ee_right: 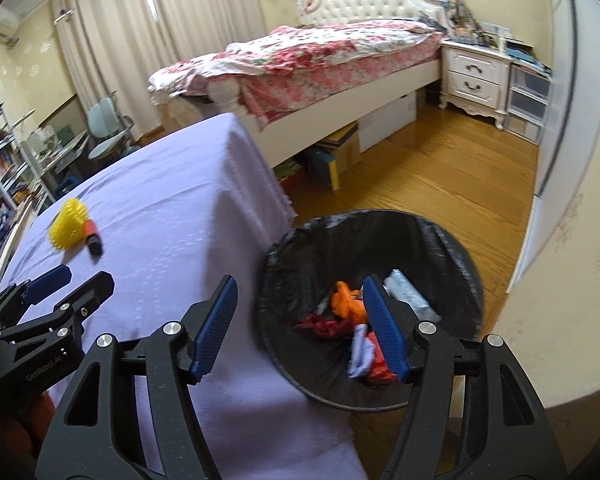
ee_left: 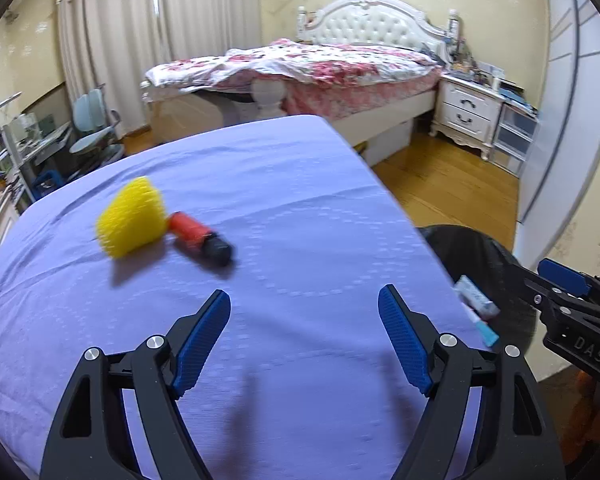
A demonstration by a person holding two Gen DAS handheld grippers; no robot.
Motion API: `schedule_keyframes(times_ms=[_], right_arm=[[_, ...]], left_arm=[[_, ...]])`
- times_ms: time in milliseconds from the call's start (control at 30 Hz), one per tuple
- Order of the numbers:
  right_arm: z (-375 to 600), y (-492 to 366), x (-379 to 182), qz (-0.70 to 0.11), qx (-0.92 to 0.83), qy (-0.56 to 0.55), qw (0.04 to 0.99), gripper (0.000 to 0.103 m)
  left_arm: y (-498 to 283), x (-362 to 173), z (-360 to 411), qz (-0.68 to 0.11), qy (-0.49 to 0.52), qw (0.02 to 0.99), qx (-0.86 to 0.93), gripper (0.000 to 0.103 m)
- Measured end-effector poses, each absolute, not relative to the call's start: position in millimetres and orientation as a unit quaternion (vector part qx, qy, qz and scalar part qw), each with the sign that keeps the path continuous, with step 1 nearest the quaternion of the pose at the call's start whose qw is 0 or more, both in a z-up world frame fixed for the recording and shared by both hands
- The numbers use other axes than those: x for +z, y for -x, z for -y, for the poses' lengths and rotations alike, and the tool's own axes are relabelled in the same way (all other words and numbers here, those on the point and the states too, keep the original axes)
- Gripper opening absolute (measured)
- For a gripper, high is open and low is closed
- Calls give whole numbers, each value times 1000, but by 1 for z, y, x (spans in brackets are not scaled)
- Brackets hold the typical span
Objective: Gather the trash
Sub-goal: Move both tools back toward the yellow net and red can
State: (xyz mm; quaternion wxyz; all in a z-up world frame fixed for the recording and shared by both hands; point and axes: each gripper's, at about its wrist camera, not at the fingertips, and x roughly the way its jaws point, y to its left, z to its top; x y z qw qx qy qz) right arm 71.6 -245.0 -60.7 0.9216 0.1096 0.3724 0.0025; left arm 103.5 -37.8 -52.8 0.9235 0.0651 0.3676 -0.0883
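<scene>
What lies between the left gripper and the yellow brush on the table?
Only bare purple cloth separates the left gripper from the yellow brush, seen in the left wrist view.

Your left gripper (ee_left: 304,300) hangs open over the purple cloth (ee_left: 300,200); a yellow brush (ee_left: 134,218) lies ahead, a small box (ee_left: 476,296) falling binward.

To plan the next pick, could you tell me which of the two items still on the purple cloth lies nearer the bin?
The orange-and-black cylinder lies nearer the bin. It rests on its side on the purple cloth, on the bin-facing side of the spiky yellow piece it touches.
</scene>
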Motion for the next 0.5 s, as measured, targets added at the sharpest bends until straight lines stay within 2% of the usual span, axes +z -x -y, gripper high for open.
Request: schedule_keyframes(times_ms=[100, 200, 500], right_arm=[[220, -78, -58, -378, 33, -100, 920, 65], [193, -85, -56, -379, 60, -84, 919, 71], [112, -119, -62, -402, 115, -16, 908, 71]], left_arm=[[-106, -55, 16, -368, -62, 926, -64, 77], [-109, -59, -8, -374, -56, 925, -36, 78], [-120, -70, -58, -398, -35, 916, 19, 78]])
